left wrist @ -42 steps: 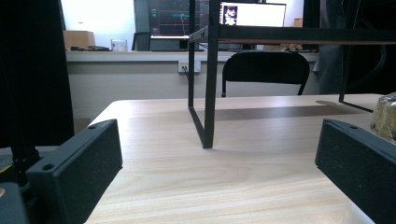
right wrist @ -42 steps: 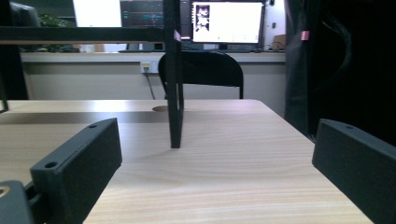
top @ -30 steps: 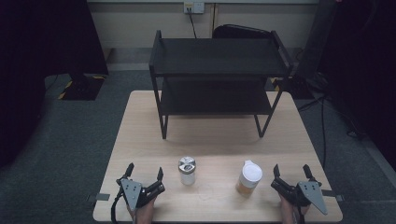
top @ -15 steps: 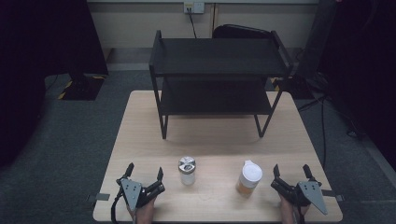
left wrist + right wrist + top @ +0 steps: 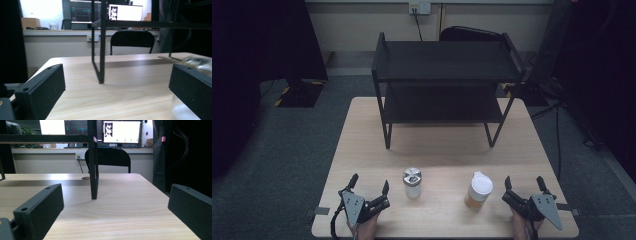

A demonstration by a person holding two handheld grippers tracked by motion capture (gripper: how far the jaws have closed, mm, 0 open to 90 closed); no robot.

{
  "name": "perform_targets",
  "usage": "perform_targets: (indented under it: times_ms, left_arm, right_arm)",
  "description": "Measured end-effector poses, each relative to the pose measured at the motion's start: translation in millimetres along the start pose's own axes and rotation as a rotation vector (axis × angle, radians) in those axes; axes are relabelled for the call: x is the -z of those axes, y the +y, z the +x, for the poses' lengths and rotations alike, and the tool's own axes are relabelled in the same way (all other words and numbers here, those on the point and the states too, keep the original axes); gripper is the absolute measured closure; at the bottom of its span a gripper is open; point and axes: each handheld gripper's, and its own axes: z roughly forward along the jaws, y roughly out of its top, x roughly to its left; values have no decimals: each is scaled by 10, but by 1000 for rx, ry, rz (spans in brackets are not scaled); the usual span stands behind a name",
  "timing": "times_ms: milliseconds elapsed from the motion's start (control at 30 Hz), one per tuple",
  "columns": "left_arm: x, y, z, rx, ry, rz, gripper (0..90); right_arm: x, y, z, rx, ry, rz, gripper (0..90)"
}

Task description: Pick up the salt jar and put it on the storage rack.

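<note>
The left gripper (image 5: 369,187) is positioned at the near edge of the tabletop (image 5: 362,130), in front of the black two-tier rack (image 5: 447,75) and toward its left side. Its fingers (image 5: 41,91) are spread wide and released; nothing is held between them. In the left gripper view, the rack's front left leg (image 5: 101,50) is seen between the fingers, and a blurred part of the glass jar (image 5: 197,62) is seen just behind the right finger.

The glass jar with the metal lid (image 5: 412,182) is stood upright on the tabletop in front of the rack, just beside the left gripper and apart from it. The bottle with the white cap (image 5: 478,190) is stood upright in front of the rack's right half, near the right gripper (image 5: 524,184) but not touched by it.

The right gripper is positioned at the near edge, in front of the rack's right side. Its fingers (image 5: 40,207) are likewise released and empty. In the right gripper view, a rack leg (image 5: 93,160) is seen between them.
</note>
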Motion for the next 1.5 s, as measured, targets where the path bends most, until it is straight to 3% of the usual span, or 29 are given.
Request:
perform_targets:
  times_ms: [67,133,400,567,600,833,933,1067,1333,1400,1500]
  left_arm:
    - [10,52,36,24,-43,-14,0]
    - [-4,104,99,40,-126,-31,1]
    - [-44,234,-46,38,-167,-54,0]
    - [-126,286,-206,0,-185,-38,1]
    - [-161,287,-284,-10,-174,-27,1]
    - [-268,220,-460,-25,-171,7,6]
    - [-304,145,-554,-54,-157,14,22]
    - [-392,92,-677,-58,-135,62,33]
    - [-482,76,-768,-71,-112,110,84]
    - [-484,58,-763,-47,-111,107,98]
    - [-485,44,-769,-44,-102,107,157]
  right_arm:
    - [0,0,0,0,0,0,0]
    - [0,0,0,0,0,0,0]
    - [1,-1,2,0,-2,0,0]
    - [1,-1,4,0,-2,-1,0]
    - [1,-1,3,0,-2,-1,0]
    - [2,-1,-4,0,2,-1,0]
    - [2,-1,-8,-1,4,0,0]
    - [5,-2,-14,-1,7,-1,0]
    - [7,-1,-24,-1,14,-1,0]
    - [7,-1,-26,-2,16,-1,0]
    - [7,-1,-27,-2,16,-1,0]
